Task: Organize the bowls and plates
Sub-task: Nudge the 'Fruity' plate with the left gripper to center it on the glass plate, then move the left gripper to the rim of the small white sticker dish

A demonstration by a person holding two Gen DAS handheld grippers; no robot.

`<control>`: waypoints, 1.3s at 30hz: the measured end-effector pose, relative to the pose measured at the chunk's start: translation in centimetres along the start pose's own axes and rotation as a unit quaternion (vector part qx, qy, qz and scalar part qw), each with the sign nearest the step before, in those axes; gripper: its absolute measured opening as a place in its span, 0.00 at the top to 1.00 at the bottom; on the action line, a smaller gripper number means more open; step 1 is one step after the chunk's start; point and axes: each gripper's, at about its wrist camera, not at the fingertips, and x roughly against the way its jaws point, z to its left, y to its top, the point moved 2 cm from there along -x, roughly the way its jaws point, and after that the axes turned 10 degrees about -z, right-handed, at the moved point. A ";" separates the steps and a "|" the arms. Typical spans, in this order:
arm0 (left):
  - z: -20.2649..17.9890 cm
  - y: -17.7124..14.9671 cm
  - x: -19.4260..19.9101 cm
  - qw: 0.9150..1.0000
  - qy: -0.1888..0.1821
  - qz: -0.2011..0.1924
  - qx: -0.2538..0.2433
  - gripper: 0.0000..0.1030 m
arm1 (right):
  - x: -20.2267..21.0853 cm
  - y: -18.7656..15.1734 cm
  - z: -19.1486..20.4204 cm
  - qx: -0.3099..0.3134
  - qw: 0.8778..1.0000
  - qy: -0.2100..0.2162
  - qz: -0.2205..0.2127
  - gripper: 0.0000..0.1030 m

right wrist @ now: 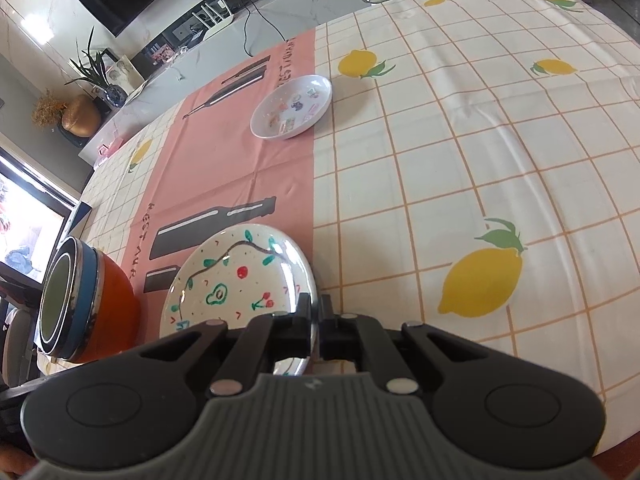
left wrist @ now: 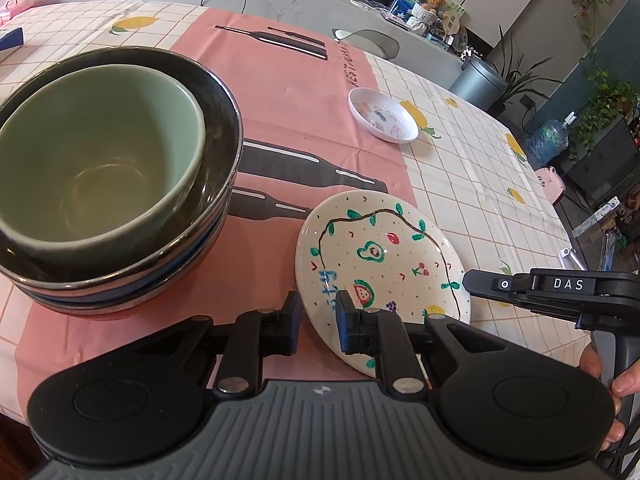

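Nearest our left wrist camera, the left gripper (left wrist: 318,320) holds its jaws apart, straddling the near rim of the painted plate (left wrist: 380,264) without clamping it; one finger (left wrist: 290,326) stands outside the rim, the other over the plate's face. We see the plate tilted, its near-right edge raised off the tablecloth (left wrist: 460,168). Our right gripper (right wrist: 315,326) has its jaws closed on that plate (right wrist: 236,284), pinching the rim between both fingers. Left of the plate stands the bowl stack (left wrist: 116,184): a green bowl (left wrist: 96,152) nested in a dark bowl, over blue and orange ones. Farther across the table, well apart, a small white dish (left wrist: 382,114) rests at the pink runner's (left wrist: 280,92) edge.
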 end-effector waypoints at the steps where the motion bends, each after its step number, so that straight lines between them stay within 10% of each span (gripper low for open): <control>1: -0.1 0.0 0.1 1.000 0.003 0.000 -0.002 0.80 | 0.0 0.0 0.0 0.000 1.000 0.000 -0.001 0.99; 14: -4.5 3.4 0.3 0.998 0.007 -0.024 -0.053 0.76 | 2.0 2.2 0.5 0.000 0.999 0.004 -0.043 0.74; 39: -6.1 13.2 -10.1 0.997 0.044 -0.053 0.023 0.61 | -5.1 10.5 1.3 0.005 0.991 -0.090 -0.098 0.74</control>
